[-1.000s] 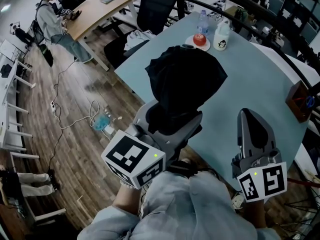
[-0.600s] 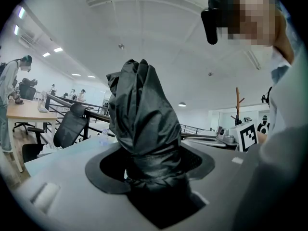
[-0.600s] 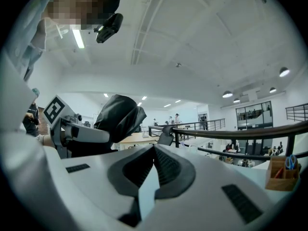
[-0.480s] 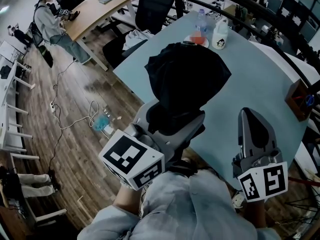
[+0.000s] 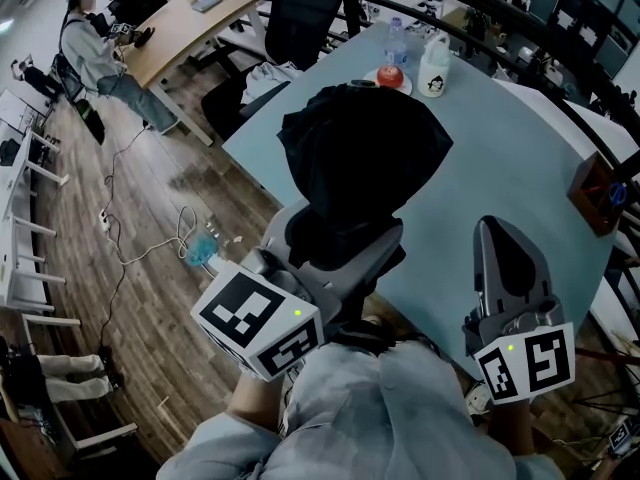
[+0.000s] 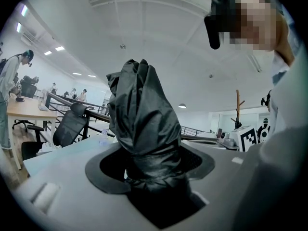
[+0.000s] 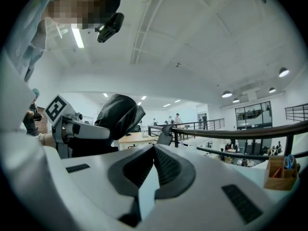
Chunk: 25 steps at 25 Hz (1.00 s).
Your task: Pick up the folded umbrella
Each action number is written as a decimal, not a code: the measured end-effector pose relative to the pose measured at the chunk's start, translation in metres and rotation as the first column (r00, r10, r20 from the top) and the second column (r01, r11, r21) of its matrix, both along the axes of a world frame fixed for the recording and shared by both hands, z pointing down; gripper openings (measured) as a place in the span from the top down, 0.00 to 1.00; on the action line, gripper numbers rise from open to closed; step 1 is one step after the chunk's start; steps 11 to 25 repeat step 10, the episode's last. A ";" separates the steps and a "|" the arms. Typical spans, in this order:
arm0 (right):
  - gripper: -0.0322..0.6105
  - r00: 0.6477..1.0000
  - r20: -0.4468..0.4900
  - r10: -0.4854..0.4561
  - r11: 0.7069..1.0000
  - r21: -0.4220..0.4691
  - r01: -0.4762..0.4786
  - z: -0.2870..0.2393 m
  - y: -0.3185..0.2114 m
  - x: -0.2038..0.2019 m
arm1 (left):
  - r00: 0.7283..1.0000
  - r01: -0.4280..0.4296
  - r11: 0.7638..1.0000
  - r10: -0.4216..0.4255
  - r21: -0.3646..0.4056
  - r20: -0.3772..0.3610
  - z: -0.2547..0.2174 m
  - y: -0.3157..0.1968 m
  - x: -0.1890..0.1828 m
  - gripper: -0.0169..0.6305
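The folded umbrella point(image 5: 362, 158) is a bundle of crumpled black fabric held upright above the pale blue table point(image 5: 500, 178). My left gripper point(image 5: 340, 248) is shut on its lower end; in the left gripper view the umbrella point(image 6: 142, 129) rises straight out from between the jaws. My right gripper point(image 5: 508, 268) hovers at the table's near right edge, tilted upward, jaws shut with nothing between them. In the right gripper view, the right gripper point(image 7: 155, 165) points toward the ceiling, with the umbrella point(image 7: 118, 114) and the left gripper point(image 7: 77, 129) at the left.
At the table's far end stand a plate with a red apple point(image 5: 391, 76), a white bottle point(image 5: 434, 70) and a clear bottle point(image 5: 396, 38). A brown box point(image 5: 598, 190) sits at the right edge. A black chair point(image 5: 300, 13) and wooden floor with cables point(image 5: 150, 238) lie left.
The left gripper with the umbrella has shifted slightly left and tilted a little. The right gripper has stayed where it was.
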State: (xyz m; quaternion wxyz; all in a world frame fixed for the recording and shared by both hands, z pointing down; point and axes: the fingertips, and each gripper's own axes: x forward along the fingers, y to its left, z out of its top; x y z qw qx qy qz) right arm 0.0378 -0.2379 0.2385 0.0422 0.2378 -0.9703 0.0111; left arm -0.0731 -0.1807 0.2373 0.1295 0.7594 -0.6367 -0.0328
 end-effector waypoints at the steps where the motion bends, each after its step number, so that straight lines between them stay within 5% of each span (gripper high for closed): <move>1: 0.95 1.000 -0.001 0.002 1.000 0.000 -0.002 0.000 0.000 0.001 | 1.000 0.001 1.000 -0.001 -0.001 0.000 0.000 0.000 0.000 0.51; 25: 0.95 1.000 -0.005 0.016 1.000 -0.002 -0.016 0.004 0.003 0.010 | 0.999 -0.008 1.000 0.009 0.009 -0.037 0.001 -0.001 0.004 0.51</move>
